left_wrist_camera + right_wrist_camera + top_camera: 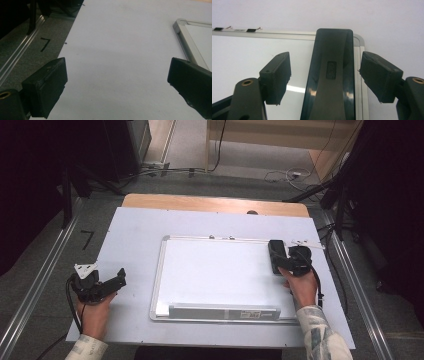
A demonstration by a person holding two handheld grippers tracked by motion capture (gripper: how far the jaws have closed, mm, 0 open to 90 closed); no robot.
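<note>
**Eraser Set Down at the Whiteboard's Far Right Corner**

While the right gripper (325, 80) is standing part open around the black eraser (331, 75), its pads are showing clear gaps on both sides, so nothing is being clamped; the eraser is lying on the whiteboard (215, 270) at the far right corner, overlapping the metal frame. In the high view the eraser (277, 256) is sitting just ahead of the right hand (303, 287). To finish this release well, I judge that the gripper should be drawing straight back along the eraser's length, keeping both pads off its sides so it is not being nudged off the frame. The left gripper (111, 284) is resting wide open and holding nothing on the table (135, 230), left of the board. As for containers, the board's marker tray (225, 312) along the near edge is appearing to hold nothing.
</note>
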